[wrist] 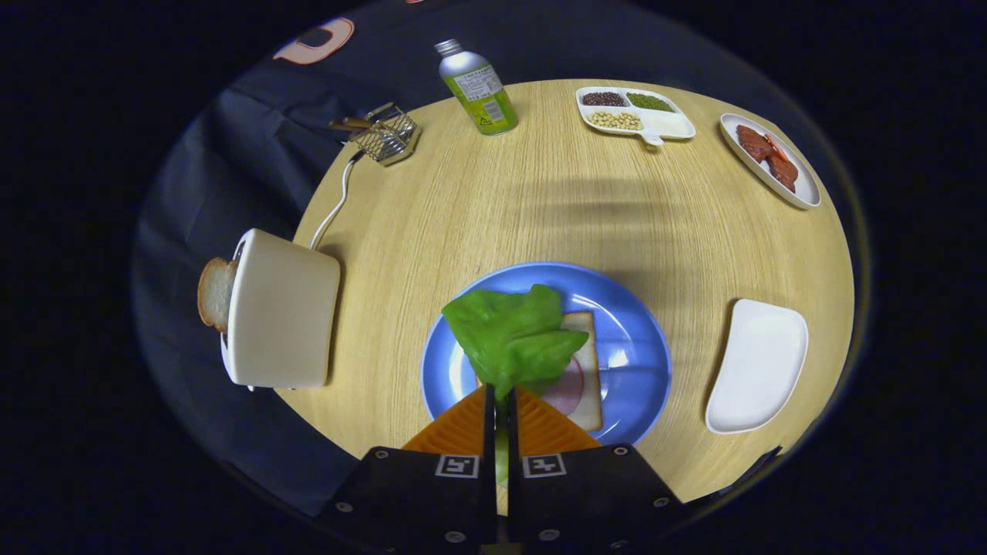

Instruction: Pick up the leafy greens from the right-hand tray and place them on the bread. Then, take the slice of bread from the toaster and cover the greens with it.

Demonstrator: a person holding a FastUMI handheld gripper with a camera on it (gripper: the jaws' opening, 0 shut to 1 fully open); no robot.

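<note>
Both fingers (500, 397) pinch the leafy greens (513, 335) by the stem end, so the leaf hangs over the bread (582, 370) on the blue plate (640, 339); toaster (281, 308) at nine o'clock.

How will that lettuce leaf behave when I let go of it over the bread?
The gripper is shut on the lettuce leaf, which folds and droops ahead of the fingers, so it is probably floppy and light. It may land crumpled rather than flat on the bread, and could cling briefly to the fingers.
</note>
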